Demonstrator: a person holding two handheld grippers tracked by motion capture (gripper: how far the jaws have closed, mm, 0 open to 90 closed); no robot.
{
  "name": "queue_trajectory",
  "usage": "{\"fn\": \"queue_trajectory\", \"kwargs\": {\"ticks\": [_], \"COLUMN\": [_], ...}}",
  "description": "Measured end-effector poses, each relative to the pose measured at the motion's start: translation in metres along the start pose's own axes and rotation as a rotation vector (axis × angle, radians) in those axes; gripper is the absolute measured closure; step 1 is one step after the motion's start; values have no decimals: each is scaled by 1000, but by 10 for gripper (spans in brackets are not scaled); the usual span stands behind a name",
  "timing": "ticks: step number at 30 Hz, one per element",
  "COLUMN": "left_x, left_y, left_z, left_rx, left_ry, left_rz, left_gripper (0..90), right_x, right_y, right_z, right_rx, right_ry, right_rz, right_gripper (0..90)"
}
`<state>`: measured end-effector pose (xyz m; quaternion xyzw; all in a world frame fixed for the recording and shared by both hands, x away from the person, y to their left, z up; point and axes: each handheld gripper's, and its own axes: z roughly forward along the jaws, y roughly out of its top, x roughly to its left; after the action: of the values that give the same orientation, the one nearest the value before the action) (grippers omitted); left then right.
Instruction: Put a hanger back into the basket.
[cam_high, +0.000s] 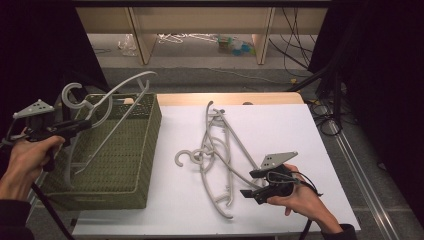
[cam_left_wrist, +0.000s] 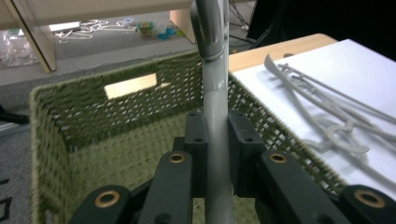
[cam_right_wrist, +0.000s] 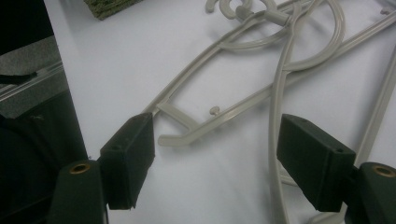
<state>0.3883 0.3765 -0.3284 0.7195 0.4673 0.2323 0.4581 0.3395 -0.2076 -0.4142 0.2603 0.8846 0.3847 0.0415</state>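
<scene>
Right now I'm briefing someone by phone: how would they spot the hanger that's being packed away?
Find the green woven basket at the table's left. One grey hanger stands tilted over it, clamped in the left gripper. Unlike the hangers in the tangled pile lying flat on the white sheet, it is lifted up.

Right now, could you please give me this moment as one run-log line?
left gripper: shut on grey hanger, over green woven basket | right gripper: open, by hanger pile on white table
</scene>
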Motion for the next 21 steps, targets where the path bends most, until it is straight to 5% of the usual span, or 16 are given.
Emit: {"fn": "queue_trajectory", "kwargs": {"ticks": [10,21], "left_x": [17,16], "left_y": [-24,-39], "left_z": [-5,7], "left_rx": [43,128], "left_ry": [37,46], "left_rz": [14,19], "left_gripper": [791,791], "right_x": [0,1], "right_y": [0,0], "right_z": [2,2], "right_rx": [3,4], "right_ry": [9,12], "right_rz": [-1,2], "right_gripper": [287,287]}}
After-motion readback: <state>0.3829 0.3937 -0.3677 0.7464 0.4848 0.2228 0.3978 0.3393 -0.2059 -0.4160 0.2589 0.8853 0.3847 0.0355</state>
